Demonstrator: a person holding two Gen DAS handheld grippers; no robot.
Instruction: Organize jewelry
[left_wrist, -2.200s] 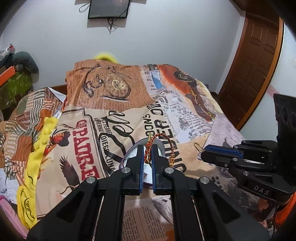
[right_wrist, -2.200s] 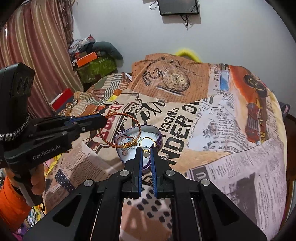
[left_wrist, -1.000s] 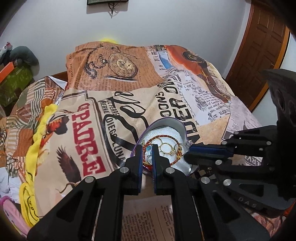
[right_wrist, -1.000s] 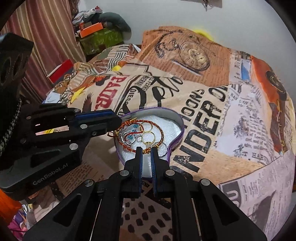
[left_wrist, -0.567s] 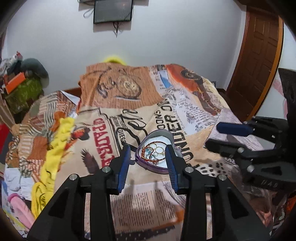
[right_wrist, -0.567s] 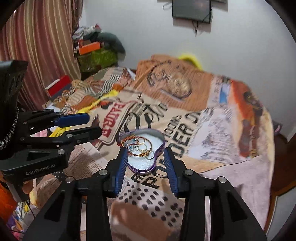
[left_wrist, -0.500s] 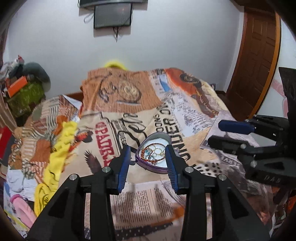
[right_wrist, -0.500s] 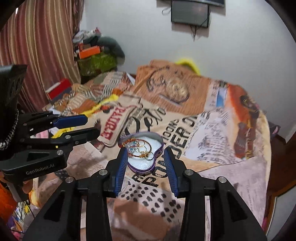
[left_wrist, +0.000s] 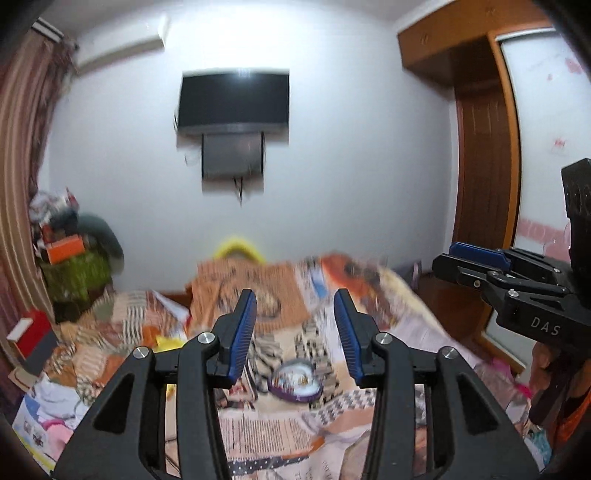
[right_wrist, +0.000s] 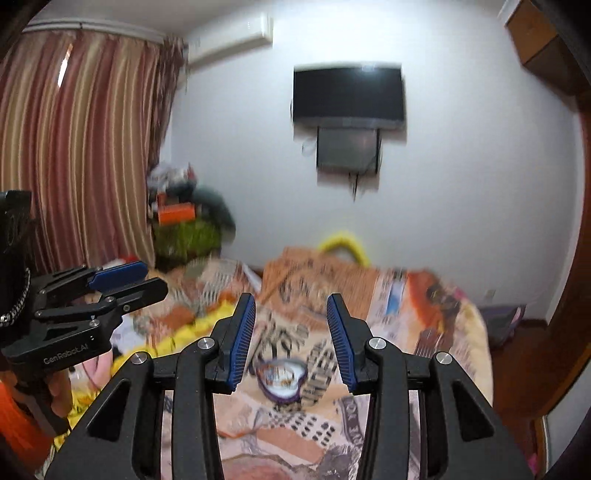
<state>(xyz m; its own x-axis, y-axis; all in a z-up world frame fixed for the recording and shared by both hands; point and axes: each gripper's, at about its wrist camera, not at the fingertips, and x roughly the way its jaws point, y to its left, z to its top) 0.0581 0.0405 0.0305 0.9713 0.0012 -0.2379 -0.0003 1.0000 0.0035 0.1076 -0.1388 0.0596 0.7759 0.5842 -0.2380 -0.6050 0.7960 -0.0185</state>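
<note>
A purple heart-shaped tin (left_wrist: 293, 397) lies on the printed bedspread (left_wrist: 258, 432), low between the fingers in both views. Blurred bangles and rings (left_wrist: 295, 376) rest inside it. My left gripper (left_wrist: 295, 306) is raised well above and back from the tin; its jaws are opening with nothing between them. In the right wrist view my right gripper (right_wrist: 291, 310) stands open and empty, equally far from the tin (right_wrist: 281, 398). Each gripper shows in the other's view: the right gripper (left_wrist: 461, 258) at the right edge, the left gripper (right_wrist: 125, 282) at the left edge.
A wall-mounted TV (left_wrist: 232, 99) hangs over the bed's far end. A wooden door (left_wrist: 480, 192) stands to the right, striped curtains (right_wrist: 74, 147) to the left. Clutter (right_wrist: 184, 229) is piled in the far left corner. Clothes and a yellow cloth (right_wrist: 173, 339) lie along the bed's left side.
Both grippers let go of the jewelry in the tin, opened, and rose and drew back from the bed. The views now point nearly level, at the wall and TV.
</note>
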